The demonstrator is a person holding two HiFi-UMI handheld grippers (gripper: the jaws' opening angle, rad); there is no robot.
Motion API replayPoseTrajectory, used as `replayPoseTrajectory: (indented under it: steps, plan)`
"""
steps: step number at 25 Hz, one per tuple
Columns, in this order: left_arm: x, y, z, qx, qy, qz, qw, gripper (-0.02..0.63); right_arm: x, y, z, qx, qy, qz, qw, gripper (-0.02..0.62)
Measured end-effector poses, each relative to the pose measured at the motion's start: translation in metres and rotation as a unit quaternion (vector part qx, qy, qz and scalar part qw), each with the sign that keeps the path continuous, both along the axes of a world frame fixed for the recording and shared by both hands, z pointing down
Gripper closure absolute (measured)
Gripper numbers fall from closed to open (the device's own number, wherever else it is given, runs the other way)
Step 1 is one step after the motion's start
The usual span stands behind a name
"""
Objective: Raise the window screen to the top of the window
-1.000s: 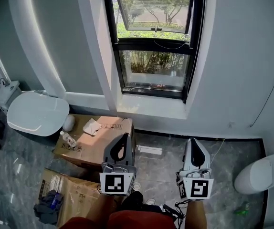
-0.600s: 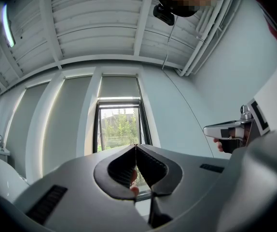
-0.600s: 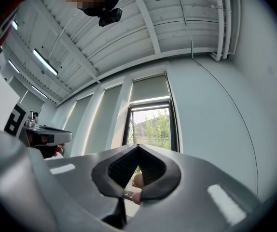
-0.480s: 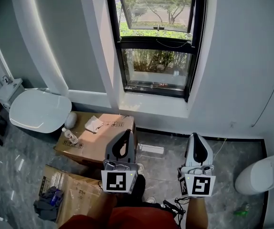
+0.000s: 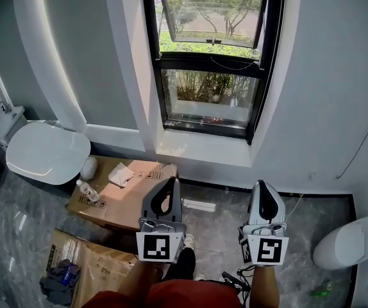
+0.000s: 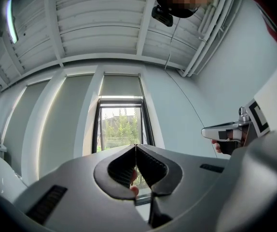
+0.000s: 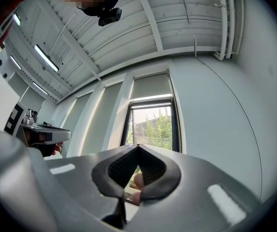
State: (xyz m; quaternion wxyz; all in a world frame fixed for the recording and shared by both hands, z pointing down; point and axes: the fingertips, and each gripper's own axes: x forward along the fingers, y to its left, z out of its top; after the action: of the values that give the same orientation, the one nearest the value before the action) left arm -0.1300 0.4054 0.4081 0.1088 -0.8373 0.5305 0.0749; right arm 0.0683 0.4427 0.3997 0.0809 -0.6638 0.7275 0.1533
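Your left tool and right tool are both pinched shut on nothing, and the window screen is up ahead, well apart from them; it is probably light and tears easily, so hold its stiff edge.

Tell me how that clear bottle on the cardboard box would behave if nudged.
The clear bottle looks small and plastic, so probably light. Slim and round, it would likely tip or roll on the cardboard box.

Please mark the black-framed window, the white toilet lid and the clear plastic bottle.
Black-framed window (image 5: 211, 63), head view, on its middle crossbar.
White toilet lid (image 5: 46, 153), head view, lid centre.
Clear plastic bottle (image 5: 87, 191), head view, its body.
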Motion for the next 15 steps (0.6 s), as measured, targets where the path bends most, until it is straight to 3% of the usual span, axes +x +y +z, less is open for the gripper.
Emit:
replayPoseTrajectory:
  steps: [15]
  plan:
    - [0.0, -0.195, 0.017, -0.03, 0.012, 0.007, 0.9994, 0.6, -0.004, -0.192, 0.009, -0.025, 0.023, 0.016, 0.999, 0.585]
